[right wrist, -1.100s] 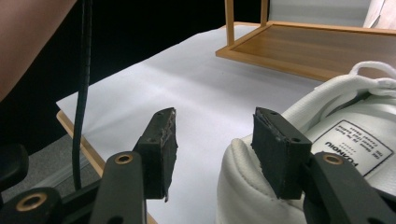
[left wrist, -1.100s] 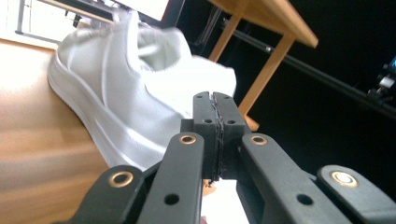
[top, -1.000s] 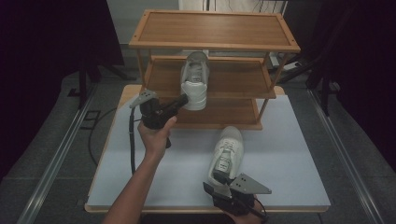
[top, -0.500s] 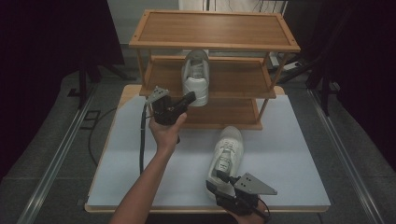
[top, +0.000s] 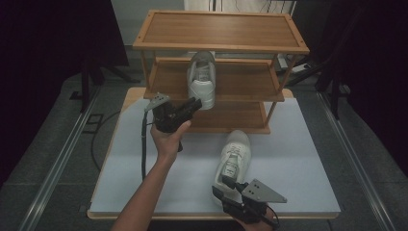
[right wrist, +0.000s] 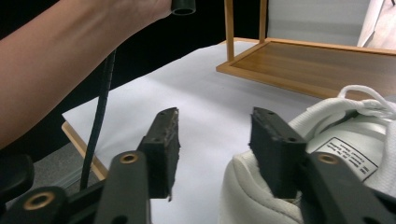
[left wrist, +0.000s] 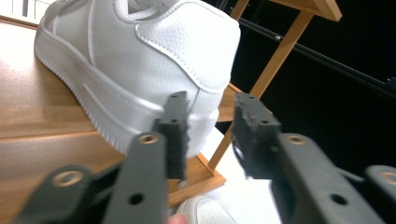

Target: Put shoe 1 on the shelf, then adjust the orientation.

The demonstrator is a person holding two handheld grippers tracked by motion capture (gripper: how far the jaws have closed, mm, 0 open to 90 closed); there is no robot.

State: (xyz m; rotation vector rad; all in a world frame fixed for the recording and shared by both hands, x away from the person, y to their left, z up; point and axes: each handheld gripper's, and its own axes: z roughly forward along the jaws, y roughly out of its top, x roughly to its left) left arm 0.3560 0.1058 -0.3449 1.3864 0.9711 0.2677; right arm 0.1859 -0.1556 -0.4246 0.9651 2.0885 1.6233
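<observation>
The left claw [top: 195,103] has let go of the white leather sneaker [top: 202,79] on the wooden rack's [top: 221,45] middle shelf; its jaws have just been opening and stand apart, empty, by the heel. The right claw [top: 230,183], jaws just closing yet still apart, straddles the collar of the second white sneaker [top: 234,156] near the white worktop's [top: 298,163] front edge. The left gripper view shows the heel clear of the pads
</observation>
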